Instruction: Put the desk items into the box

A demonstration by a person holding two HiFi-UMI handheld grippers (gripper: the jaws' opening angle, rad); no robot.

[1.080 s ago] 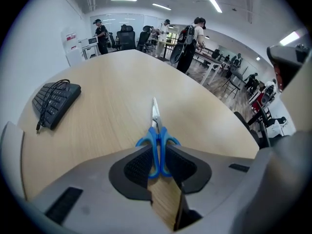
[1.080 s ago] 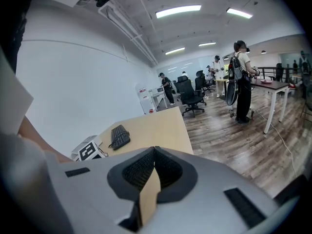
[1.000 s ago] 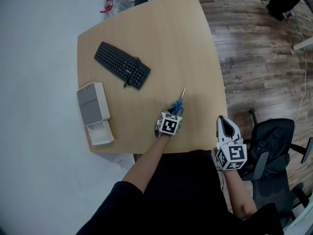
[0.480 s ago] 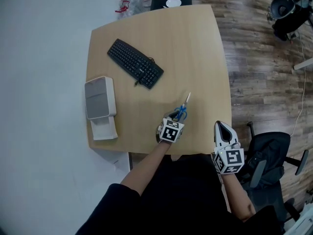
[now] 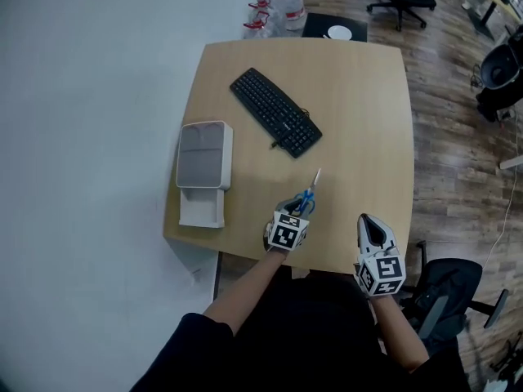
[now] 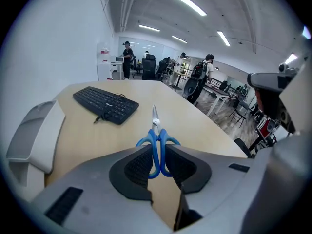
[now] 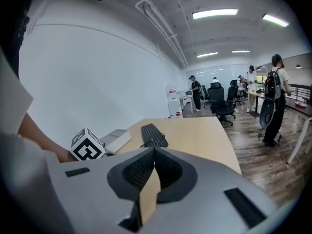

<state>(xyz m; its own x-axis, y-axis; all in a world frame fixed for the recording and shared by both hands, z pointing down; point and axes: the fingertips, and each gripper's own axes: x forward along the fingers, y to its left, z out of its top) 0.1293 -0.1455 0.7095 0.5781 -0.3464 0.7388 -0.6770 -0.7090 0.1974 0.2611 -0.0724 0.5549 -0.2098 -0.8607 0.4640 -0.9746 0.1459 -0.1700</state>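
Blue-handled scissors (image 5: pixel 309 193) lie near the desk's front edge, blades pointing toward the far side. My left gripper (image 5: pixel 295 211) is shut on their handle loops; in the left gripper view both pads press the blue loops of the scissors (image 6: pixel 157 143) from either side. I cannot tell whether the scissors are lifted off the wood. My right gripper (image 5: pixel 372 224) hovers at the desk's front right edge with its jaws shut on nothing (image 7: pixel 153 152). A white-grey box (image 5: pixel 204 155) sits at the desk's left edge, with a white flap toward me.
A black keyboard (image 5: pixel 275 111) lies diagonally at mid-desk with its cable end toward the scissors. Water bottles (image 5: pixel 282 6) stand beyond the far edge. An office chair (image 5: pixel 453 288) is at the right. People stand in the background of both gripper views.
The head view has swung, so the desk sits further right and lower in frame. Both grippers hold about the same places relative to the scissors and the desk edge.
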